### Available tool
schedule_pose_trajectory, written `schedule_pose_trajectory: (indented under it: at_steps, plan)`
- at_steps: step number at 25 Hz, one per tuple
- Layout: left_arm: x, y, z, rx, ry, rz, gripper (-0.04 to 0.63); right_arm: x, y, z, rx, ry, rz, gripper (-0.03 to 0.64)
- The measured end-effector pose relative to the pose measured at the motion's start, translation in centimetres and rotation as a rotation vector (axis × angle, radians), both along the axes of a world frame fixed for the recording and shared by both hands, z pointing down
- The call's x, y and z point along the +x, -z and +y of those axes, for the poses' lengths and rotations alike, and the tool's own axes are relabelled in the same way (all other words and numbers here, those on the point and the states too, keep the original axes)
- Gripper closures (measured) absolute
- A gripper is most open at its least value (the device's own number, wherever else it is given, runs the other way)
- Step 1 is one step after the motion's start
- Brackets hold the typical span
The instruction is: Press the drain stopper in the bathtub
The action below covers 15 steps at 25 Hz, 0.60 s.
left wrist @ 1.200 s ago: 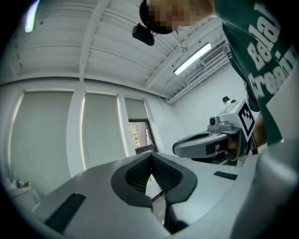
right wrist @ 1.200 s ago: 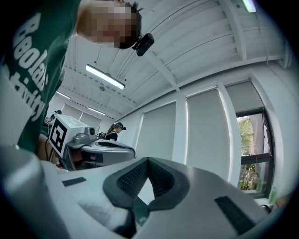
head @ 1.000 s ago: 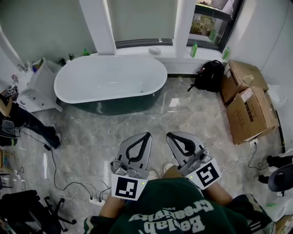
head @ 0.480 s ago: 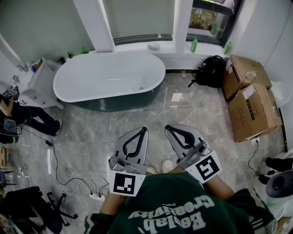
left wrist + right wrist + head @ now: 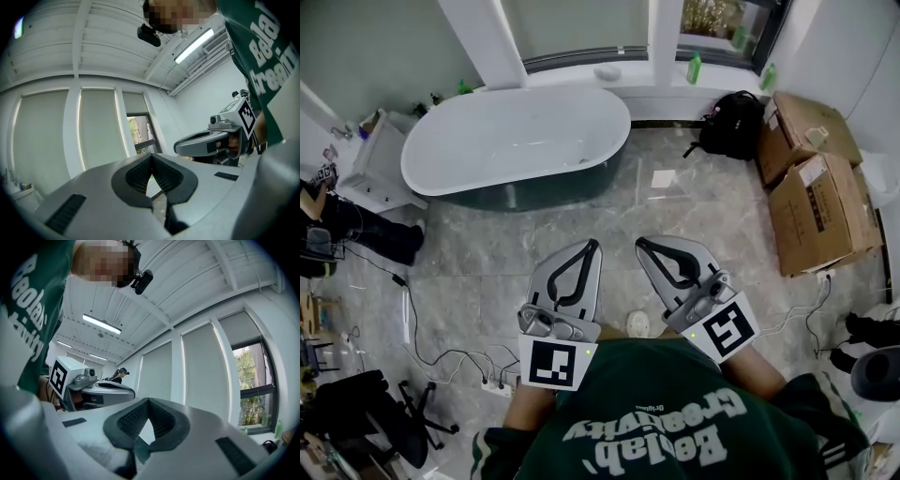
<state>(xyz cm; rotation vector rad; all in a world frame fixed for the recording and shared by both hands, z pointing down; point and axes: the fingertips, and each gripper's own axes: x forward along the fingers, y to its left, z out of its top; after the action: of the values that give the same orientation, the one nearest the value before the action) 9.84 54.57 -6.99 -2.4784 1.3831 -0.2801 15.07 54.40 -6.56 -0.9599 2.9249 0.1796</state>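
Floored in glossy grey veined stone tile [image 5: 487, 272] across the middle of the head view. Along the top, a slanting white pillar [image 5: 483, 42] and a dark-framed window [image 5: 727, 23] at upper right, greenery outside. Brown cardboard boxes [image 5: 820, 211] at the right edge, a black backpack [image 5: 733, 124] near them by the wall. Low white cabinet [image 5: 380, 169] at upper left. White power strip [image 5: 499, 384] with trailing cables at lower left. In the left gripper view, white ribbed ceiling [image 5: 93, 42] across the top, lit tube lamp [image 5: 194, 45] at upper right, pale drawn blinds [image 5: 42, 136] at left.
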Motion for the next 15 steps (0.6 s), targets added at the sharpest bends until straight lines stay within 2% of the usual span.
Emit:
schedule_pose_trajectory:
  at_steps: [15]
  plan:
    - [2.5,-0.3,0.3,-0.020,-0.015,-0.015,0.586,3.2,-0.9,0.6,-0.026,-0.023,-0.029,0.603]
